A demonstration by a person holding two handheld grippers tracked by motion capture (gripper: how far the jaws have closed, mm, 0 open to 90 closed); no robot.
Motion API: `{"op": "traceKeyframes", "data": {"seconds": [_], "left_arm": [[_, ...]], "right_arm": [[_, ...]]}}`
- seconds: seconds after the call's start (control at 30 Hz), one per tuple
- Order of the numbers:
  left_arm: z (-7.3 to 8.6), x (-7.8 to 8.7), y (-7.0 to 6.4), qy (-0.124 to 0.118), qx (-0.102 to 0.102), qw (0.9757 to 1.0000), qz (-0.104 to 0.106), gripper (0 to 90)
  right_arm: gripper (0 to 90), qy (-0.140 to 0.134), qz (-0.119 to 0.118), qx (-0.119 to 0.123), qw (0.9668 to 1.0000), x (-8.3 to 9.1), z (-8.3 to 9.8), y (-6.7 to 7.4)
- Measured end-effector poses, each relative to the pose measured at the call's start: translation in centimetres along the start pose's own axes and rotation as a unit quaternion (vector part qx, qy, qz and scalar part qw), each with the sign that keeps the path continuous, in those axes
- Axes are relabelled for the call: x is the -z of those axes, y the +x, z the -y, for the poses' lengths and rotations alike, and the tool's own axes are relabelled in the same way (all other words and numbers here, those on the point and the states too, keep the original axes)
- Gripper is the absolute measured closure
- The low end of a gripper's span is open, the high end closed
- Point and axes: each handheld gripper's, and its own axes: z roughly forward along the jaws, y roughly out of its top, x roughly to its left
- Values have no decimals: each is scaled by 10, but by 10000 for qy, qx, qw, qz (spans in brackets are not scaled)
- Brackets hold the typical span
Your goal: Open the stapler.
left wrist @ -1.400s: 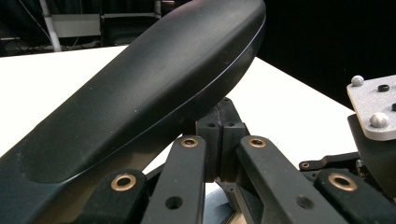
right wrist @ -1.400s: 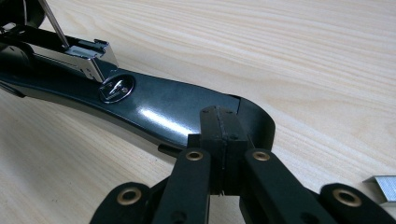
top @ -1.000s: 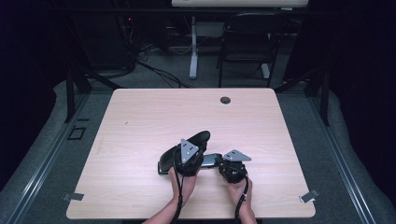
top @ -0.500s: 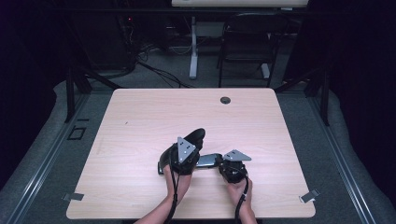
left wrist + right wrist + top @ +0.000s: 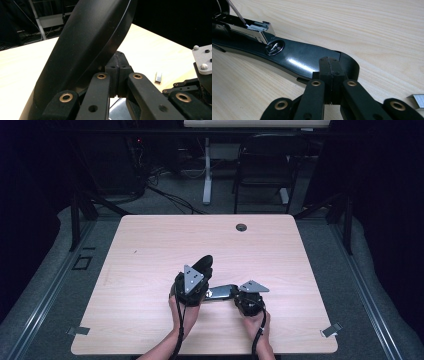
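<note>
A black stapler lies open near the table's front edge. Its base [image 5: 222, 291] lies flat, with the metal staple channel [image 5: 254, 27] bared, and its lid [image 5: 202, 265] is swung up. My left gripper [image 5: 199, 276] is shut, its tips [image 5: 117, 75] against the underside of the raised lid [image 5: 82, 50]. My right gripper [image 5: 237, 295] is shut too, its tips [image 5: 329, 66] resting on the front end of the glossy base [image 5: 297, 58]. Nothing sits between either pair of jaws. A hand holds each gripper.
A short strip of staples [image 5: 417, 100] lies on the wood just right of the base and also shows as a staple strip [image 5: 158, 76]. A cable grommet [image 5: 241, 227] sits at the table's far edge. Tape tabs [image 5: 331, 330] mark the front corners. A chair [image 5: 262, 170] stands beyond the table.
My left gripper and the raised lid have edged slightly to the left. The right gripper and the base have stayed put.
</note>
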Motion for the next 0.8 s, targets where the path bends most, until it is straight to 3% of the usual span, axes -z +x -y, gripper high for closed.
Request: {"op": "traceKeyframes", "data": {"seconds": [0.8], "left_arm": [[-7,23,17,-7,-195,9998,-83,900]], "right_arm": [[900,-47,-20,-43,10000,-1,0,1]]}}
